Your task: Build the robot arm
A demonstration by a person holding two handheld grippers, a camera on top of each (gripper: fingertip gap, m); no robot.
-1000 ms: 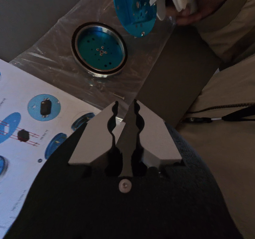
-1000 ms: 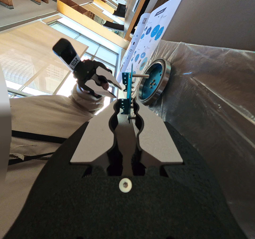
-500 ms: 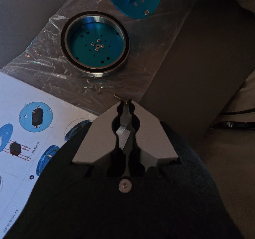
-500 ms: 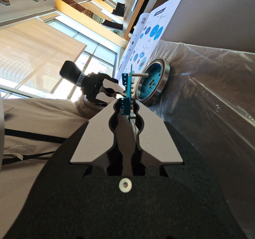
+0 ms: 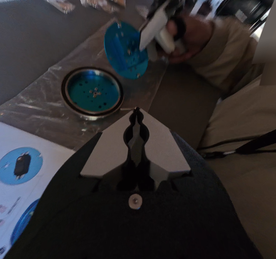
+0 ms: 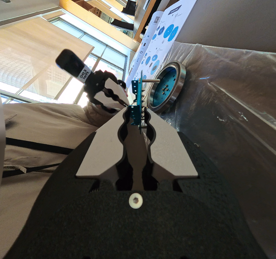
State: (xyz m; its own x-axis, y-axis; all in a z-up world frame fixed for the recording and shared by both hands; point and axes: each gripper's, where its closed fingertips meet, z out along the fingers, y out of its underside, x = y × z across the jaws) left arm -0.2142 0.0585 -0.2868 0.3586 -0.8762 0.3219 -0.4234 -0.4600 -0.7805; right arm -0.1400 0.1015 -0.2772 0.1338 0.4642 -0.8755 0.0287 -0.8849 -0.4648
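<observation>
My left gripper [image 5: 136,111] is shut on a small metal screw [image 5: 127,109] that sticks out sideways from its tips, just above the rim of a blue dish in a steel ring [image 5: 92,92]. My right gripper [image 6: 136,113] is shut on a blue perforated disc [image 6: 140,90] with a bracket and a long bolt, and holds it on edge in the air. In the left wrist view the disc [image 5: 126,53] hangs above and right of the dish. In the right wrist view the left gripper [image 6: 126,104] is close to the disc's left face.
A crinkled clear plastic sheet [image 5: 37,102] lies under the dish on a grey table [image 5: 179,102]. A white instruction sheet with blue pictures [image 5: 22,162] lies to the near left. A person's beige sleeve [image 5: 216,50] is at the right. Spacing between my two grippers at the tips: around 9 cm.
My left gripper closed on the screw lying on the plastic and lifted it, moving up toward the blue disc. My right gripper kept the disc nearly still.
</observation>
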